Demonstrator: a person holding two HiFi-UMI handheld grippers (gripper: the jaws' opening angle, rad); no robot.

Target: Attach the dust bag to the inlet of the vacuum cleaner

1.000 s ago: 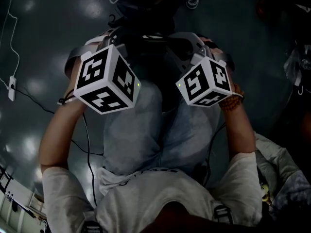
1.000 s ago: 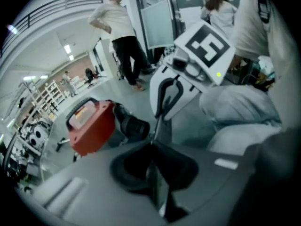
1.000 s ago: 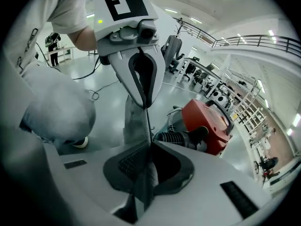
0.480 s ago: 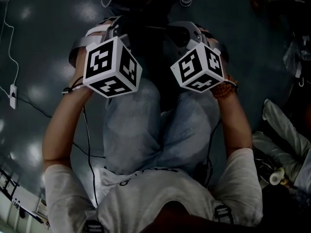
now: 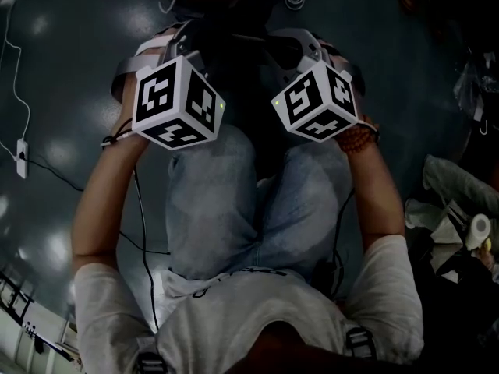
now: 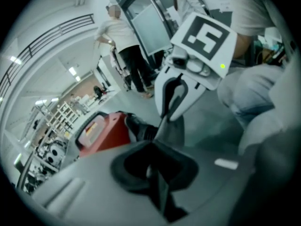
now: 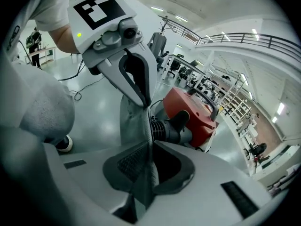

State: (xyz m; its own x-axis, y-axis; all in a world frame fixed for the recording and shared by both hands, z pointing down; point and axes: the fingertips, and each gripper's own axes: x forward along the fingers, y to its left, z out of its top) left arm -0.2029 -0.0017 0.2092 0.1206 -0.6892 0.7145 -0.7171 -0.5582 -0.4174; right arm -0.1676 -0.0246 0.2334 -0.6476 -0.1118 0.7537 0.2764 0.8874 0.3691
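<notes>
Both tools are clamped. Our left gripper (image 6: pixel 155 147) and right gripper (image 7: pixel 150 142) each pinch a fold of the grey dust bag (image 7: pixel 134 121), which is held taut between them. The red vacuum cleaner (image 7: pixel 197 114) sits at twelve o'clock, its black ribbed inlet (image 7: pixel 164 128) towards us. The thin fabric could slip from either pinch, or the bag could meet the inlet skewed. The cleaner might also slide on the glossy floor (image 5: pixel 47 68). A cable (image 5: pixel 23 76) trails at nine o'clock, and racks (image 7: pixel 230 95) line the bright hall.
</notes>
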